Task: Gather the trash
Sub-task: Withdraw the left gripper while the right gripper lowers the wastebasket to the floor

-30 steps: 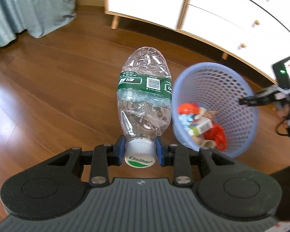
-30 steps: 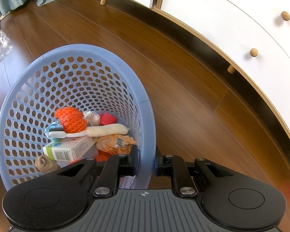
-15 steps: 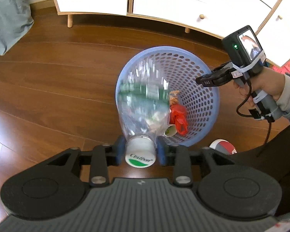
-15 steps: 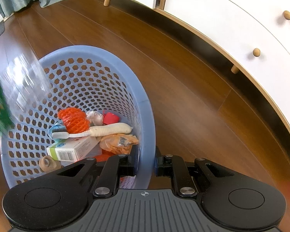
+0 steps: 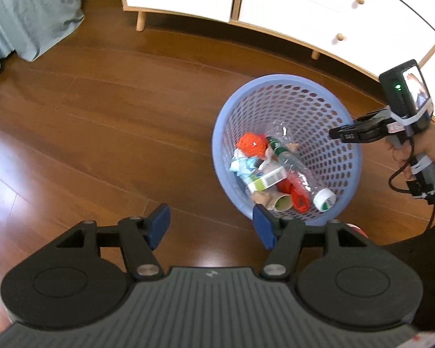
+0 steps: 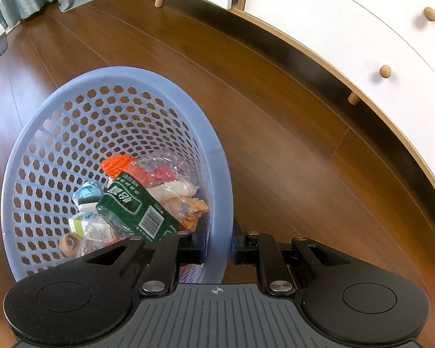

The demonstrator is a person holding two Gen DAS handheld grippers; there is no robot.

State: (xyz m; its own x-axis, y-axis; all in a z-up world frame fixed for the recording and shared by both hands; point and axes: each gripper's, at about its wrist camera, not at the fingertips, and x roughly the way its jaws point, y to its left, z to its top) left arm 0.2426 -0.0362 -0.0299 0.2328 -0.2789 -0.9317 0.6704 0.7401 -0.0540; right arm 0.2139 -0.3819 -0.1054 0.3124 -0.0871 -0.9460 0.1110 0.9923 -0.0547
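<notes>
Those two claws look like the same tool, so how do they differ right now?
The left claw is spread wide and holds nothing, while the right claw is shut on the rim of the blue basket. The left one hangs over bare wooden floor beside the basket; the right one touches it. Both have black arms and blue pads.

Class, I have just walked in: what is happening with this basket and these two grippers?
A person is collecting trash with a gripper in each hand. The right gripper is shut on the rim of the blue basket, holding it tilted. The left gripper is open and empty beside the basket. A crushed plastic bottle lies inside on top of other trash: a small carton and an orange net.
</notes>
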